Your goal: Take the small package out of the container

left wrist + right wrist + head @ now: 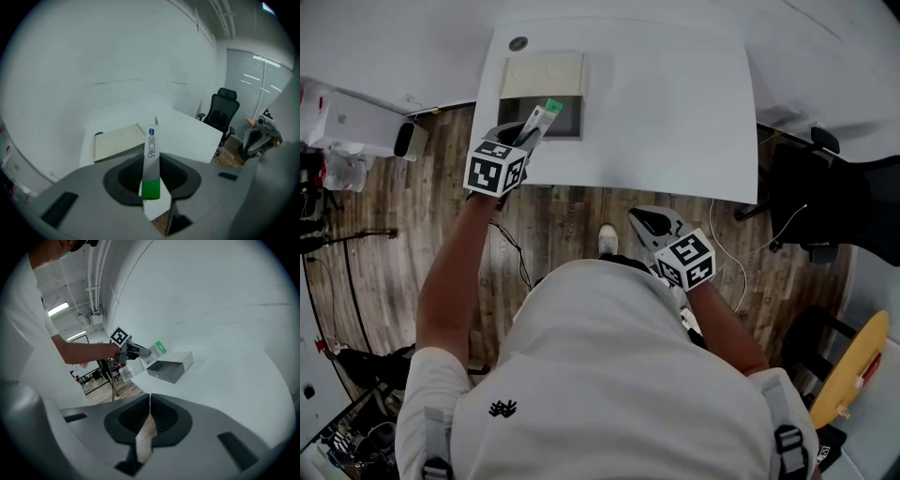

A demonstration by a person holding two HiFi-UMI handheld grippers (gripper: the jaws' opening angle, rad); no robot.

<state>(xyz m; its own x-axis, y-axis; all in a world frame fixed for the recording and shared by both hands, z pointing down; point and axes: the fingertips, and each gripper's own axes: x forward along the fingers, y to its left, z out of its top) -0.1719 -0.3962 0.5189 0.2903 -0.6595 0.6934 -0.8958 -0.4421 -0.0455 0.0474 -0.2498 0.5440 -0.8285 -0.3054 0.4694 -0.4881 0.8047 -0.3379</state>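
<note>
My left gripper [532, 131] is shut on the small package [546, 114], a slim white sachet with a green end. It holds the package tilted just above the front of the open cream container [541, 94] at the left of the white table [675, 103]. In the left gripper view the package [151, 161] stands up between the pads, with the container [117, 143] below and behind it. My right gripper [642, 220] hangs over the wooden floor off the table's near edge. Its jaws [149, 416] are shut with nothing in them. The right gripper view shows the container [171, 366] and the lifted package [160, 348].
A round grommet [518, 43] sits at the table's far left corner. A black office chair [825, 187] stands to the right of the table. A white box and clutter [356, 122] lie on the floor at the left. Cables run under the table.
</note>
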